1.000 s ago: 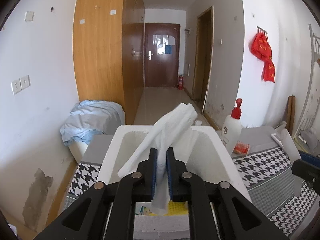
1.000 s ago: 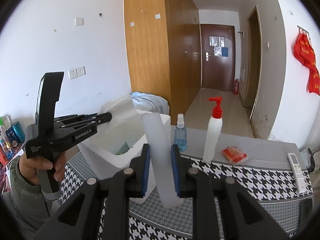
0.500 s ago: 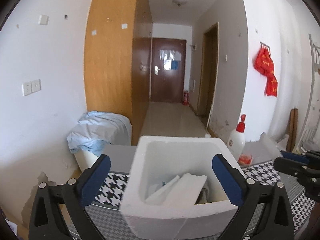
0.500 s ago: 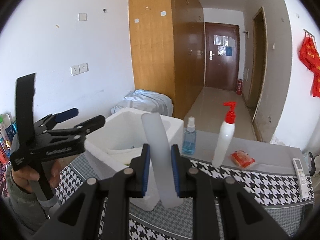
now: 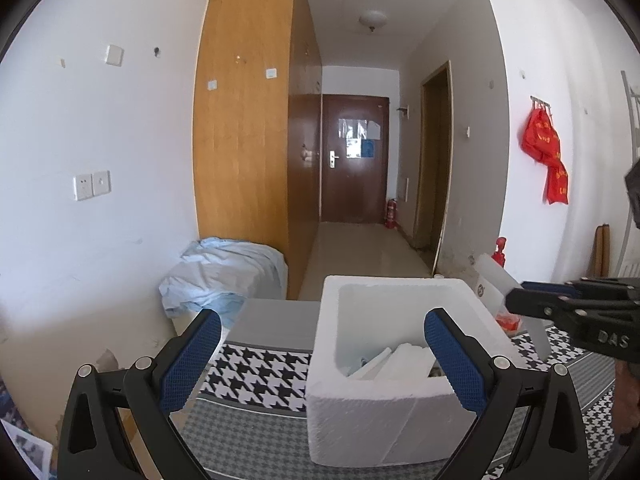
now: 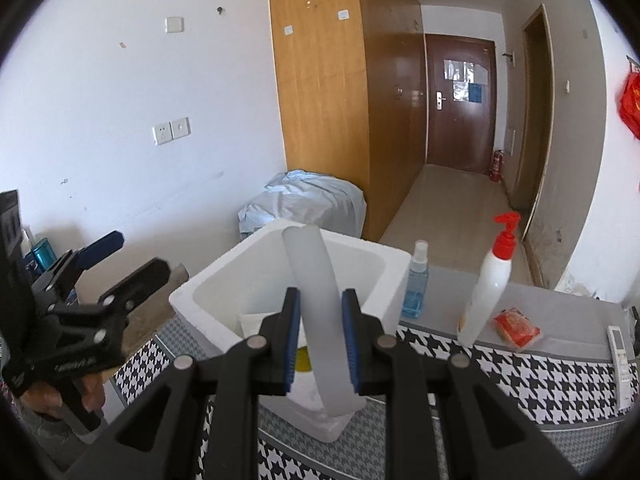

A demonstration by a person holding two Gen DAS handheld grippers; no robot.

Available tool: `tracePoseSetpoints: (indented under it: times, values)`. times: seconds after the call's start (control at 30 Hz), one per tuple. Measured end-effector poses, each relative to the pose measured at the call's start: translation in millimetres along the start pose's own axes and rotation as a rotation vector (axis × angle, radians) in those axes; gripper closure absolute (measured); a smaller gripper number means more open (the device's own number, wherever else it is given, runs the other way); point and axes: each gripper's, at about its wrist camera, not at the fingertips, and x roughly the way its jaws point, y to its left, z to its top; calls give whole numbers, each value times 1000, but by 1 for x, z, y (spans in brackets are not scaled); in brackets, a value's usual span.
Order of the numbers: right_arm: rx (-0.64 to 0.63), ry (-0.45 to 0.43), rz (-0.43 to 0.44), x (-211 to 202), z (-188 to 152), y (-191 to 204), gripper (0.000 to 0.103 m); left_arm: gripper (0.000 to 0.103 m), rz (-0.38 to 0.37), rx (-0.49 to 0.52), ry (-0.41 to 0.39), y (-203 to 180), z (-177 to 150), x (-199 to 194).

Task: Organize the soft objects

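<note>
In the left wrist view the left gripper (image 5: pixel 322 354) points slightly downward at the white foam box (image 5: pixel 384 412), its blue-padded jaws spread wide and gripping nothing; they opened within the last second, and the left pad stands over the houndstooth table cover (image 5: pixel 260 372) at 9 o'clock of the box while the right pad overlaps the box's right wall. Inside the box, toward 5 o'clock, lies folded white tissue (image 5: pixel 404 362). At 3 o'clock the right gripper (image 5: pixel 516 300) reaches in from the frame edge, clamped on a pale translucent strip (image 5: pixel 496 276). In the right wrist view the right gripper (image 6: pixel 322 340) tilts down above the foam box's (image 6: pixel 208 292) near corner, jaws closed on the pale strip (image 6: pixel 320 312), which rises upright and curves toward 11 o'clock. At 9 o'clock a hand (image 6: pixel 48 396) holds the left gripper (image 6: pixel 120 256) by its handle, fingers apart and aimed toward the box. At 2 o'clock stand a blue spray bottle (image 6: pixel 416 284), a red-capped pump bottle (image 6: pixel 488 284) and a red packet (image 6: pixel 516 326).
</note>
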Motion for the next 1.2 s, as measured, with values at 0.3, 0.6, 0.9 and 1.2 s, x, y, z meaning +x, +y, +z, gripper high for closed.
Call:
tracePoseSetpoints:
  times: [0.3,0.6,0.9,1.2]
  values:
    - [-6,32,1,27,11,6,79,1,18,-20,3,10,-11,-8]
    - [8,55,21,48,14,3,60,1,44,-33,13,17,-16,-11]
    - [4,21,12,28,5,0,34,1,44,-32,18,14,-16,-14]
    - [-8,-101,-78,-37,-22,-5,13,1,0,-6,-10,-12,-15,-34]
